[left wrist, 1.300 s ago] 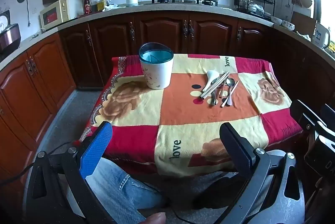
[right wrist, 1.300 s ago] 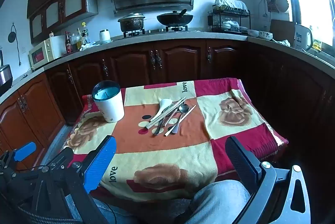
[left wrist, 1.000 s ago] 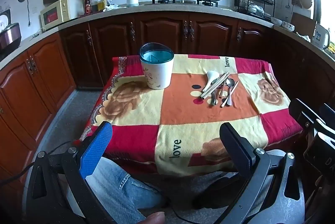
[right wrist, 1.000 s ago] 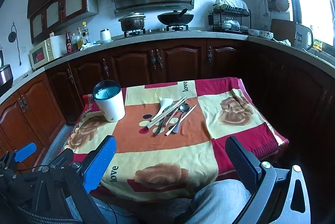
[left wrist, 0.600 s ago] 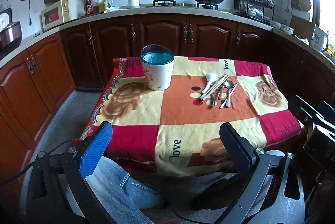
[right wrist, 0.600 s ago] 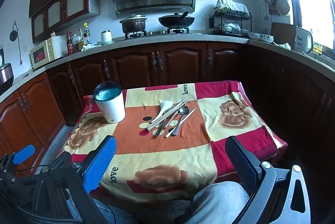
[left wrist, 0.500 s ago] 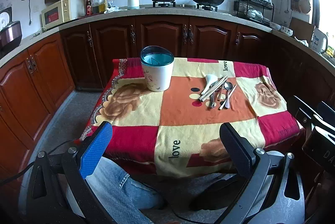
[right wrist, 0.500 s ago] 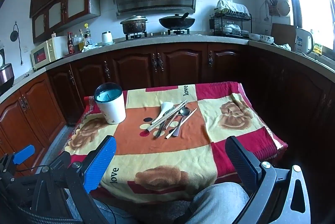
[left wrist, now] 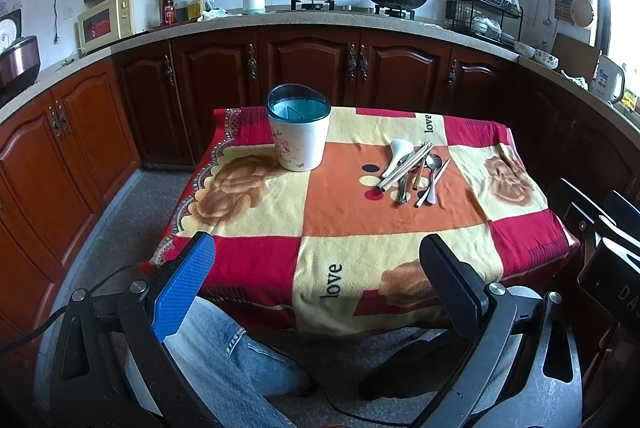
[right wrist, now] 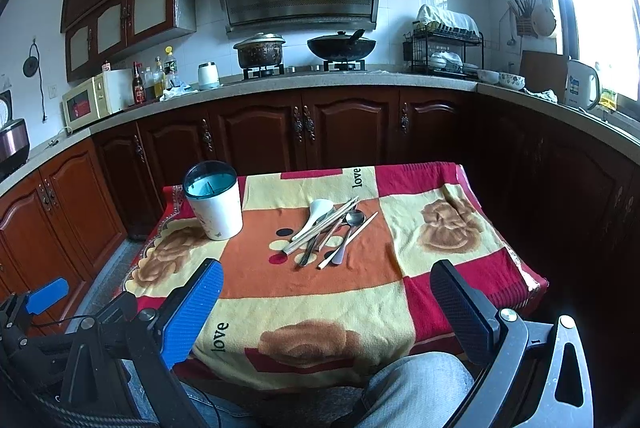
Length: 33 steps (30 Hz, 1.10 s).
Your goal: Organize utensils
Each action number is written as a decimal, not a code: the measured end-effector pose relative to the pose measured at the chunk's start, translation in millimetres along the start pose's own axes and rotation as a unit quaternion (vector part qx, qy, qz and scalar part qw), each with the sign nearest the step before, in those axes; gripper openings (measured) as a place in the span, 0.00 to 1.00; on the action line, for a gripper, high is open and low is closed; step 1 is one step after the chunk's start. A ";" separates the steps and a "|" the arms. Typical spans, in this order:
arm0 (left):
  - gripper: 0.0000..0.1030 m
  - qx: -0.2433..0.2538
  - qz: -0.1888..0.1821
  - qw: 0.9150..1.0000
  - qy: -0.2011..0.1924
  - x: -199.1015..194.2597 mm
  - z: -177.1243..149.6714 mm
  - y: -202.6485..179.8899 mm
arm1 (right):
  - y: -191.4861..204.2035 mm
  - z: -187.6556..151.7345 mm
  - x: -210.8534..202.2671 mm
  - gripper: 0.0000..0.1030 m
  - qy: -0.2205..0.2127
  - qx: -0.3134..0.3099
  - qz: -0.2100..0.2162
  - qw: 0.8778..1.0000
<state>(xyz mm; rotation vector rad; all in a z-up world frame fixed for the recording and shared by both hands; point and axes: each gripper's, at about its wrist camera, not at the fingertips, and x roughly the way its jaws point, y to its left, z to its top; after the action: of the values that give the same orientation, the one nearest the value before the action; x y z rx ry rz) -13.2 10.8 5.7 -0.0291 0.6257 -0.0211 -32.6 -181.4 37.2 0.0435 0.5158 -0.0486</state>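
Loosely heaped utensils [left wrist: 412,171], crisscrossed.

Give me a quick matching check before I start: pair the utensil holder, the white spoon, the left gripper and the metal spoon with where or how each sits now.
Things:
1. utensil holder
2. white spoon
3. left gripper
4. metal spoon

States:
A. open, holding nothing
B. upright, left part of the cloth
C. far left edge of the utensil pile
D. bowl up, among the chopsticks

Pairs: 1-B, 2-C, 3-A, 4-D
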 end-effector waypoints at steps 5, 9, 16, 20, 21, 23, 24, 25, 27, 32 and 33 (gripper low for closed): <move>1.00 0.002 -0.002 1.000 0.000 0.0 -0.8 -1.2 | -0.6 0.1 -0.3 1.00 0.001 0.000 0.001 1.000; 1.00 0.002 -0.003 1.000 0.001 -0.5 -1.8 -1.4 | -0.6 0.0 -0.5 1.00 0.001 0.000 0.002 1.000; 1.00 -0.002 -0.002 1.000 0.003 -0.2 -2.2 -0.2 | -0.5 -0.6 -0.6 1.00 0.003 0.001 0.003 1.000; 1.00 -0.002 -0.001 1.000 0.003 -0.1 -2.1 -0.1 | -0.4 -0.2 -0.8 1.00 0.003 0.001 0.003 1.000; 1.00 -0.002 -0.001 1.000 0.003 -0.1 -2.0 -0.1 | -0.1 -0.1 -1.2 1.00 0.003 0.002 0.003 1.000; 1.00 -0.002 -0.001 1.000 0.003 -0.1 -2.1 -0.3 | 0.0 -0.1 -1.2 1.00 0.003 0.001 0.003 1.000; 1.00 -0.001 -0.001 1.000 0.003 -0.1 -2.1 -0.5 | -0.1 0.0 -1.2 1.00 0.002 0.001 0.003 1.000; 1.00 -0.001 -0.001 1.000 0.003 -0.2 -1.9 0.0 | 0.0 0.2 -1.2 1.00 0.003 0.001 0.003 1.000; 1.00 -0.002 -0.001 1.000 0.003 -0.2 -1.7 0.0 | -0.1 0.0 -1.4 1.00 0.003 0.002 0.003 1.000; 1.00 -0.002 -0.001 1.000 0.003 -0.2 -1.8 0.5 | -0.6 0.0 -1.2 0.99 0.002 0.001 0.003 1.000; 1.00 -0.002 -0.001 1.000 0.003 -0.1 -1.8 0.3 | -0.6 0.2 -1.3 0.99 0.002 0.001 0.003 1.000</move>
<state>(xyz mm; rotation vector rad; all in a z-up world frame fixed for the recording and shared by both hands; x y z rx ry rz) -14.3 11.1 4.2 -0.0341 0.6315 -0.0209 -33.7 -181.9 38.0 0.0467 0.5202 -0.0427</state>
